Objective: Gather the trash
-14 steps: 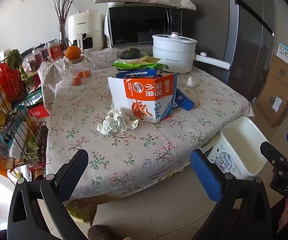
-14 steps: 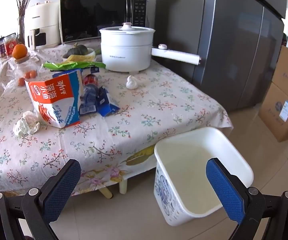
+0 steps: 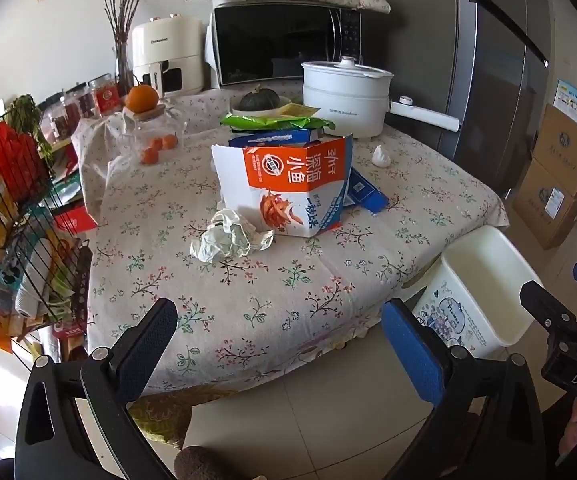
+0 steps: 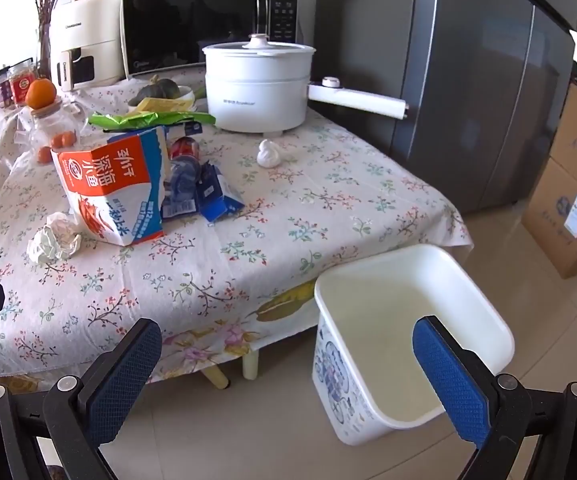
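An orange and white snack carton (image 3: 288, 184) (image 4: 114, 188) stands on the floral table (image 3: 248, 292) with crumpled paper (image 3: 230, 236) (image 4: 54, 238) in front of it, blue wrappers (image 4: 204, 190) beside it and a green bag (image 3: 276, 122) behind. A small white wad (image 4: 269, 154) lies further back. An empty white bin (image 4: 412, 336) (image 3: 484, 284) stands on the floor at the table's right corner. My left gripper (image 3: 280, 348) is open and empty before the table's front edge. My right gripper (image 4: 288, 364) is open and empty, near the bin.
A white electric pot (image 4: 258, 84), microwave (image 3: 284, 46), air fryer (image 3: 166, 56), squash bowl (image 3: 260, 100) and oranges (image 3: 160, 146) are at the back. A wire rack of goods (image 3: 12, 208) stands left. A grey fridge (image 4: 480, 72) and cardboard boxes (image 4: 572, 184) stand right.
Both grippers have shifted slightly closer to the table and bin. Nothing on the table has moved.
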`<state>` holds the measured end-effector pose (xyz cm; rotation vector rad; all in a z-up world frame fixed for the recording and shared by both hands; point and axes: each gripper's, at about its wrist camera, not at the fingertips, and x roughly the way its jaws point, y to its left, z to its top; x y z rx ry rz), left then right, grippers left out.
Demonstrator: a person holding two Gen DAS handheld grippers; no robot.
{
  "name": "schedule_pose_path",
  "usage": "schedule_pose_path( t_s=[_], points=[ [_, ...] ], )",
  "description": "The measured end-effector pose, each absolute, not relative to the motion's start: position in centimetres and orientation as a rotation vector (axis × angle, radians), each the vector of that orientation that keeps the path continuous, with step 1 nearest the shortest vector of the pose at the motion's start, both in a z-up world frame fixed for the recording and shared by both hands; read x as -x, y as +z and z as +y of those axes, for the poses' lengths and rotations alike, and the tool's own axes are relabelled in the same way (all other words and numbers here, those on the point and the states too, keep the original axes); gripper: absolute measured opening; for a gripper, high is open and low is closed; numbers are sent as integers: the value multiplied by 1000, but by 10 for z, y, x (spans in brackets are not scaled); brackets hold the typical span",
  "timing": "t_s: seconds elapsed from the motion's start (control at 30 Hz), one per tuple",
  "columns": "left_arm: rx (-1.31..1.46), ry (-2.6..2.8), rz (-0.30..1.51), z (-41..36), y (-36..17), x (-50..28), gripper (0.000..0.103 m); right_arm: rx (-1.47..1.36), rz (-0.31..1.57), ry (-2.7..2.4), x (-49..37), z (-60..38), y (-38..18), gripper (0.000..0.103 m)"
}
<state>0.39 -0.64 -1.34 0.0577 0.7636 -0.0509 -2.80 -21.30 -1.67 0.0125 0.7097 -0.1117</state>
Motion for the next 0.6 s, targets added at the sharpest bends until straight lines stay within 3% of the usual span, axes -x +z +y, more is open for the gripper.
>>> schedule_pose_path(
  t_s=[0.6],
  points=[
    [-34, -71, 743, -8, -10, -3, 103, -13, 672, -107, 35, -212, -7, 103]
  ],
)
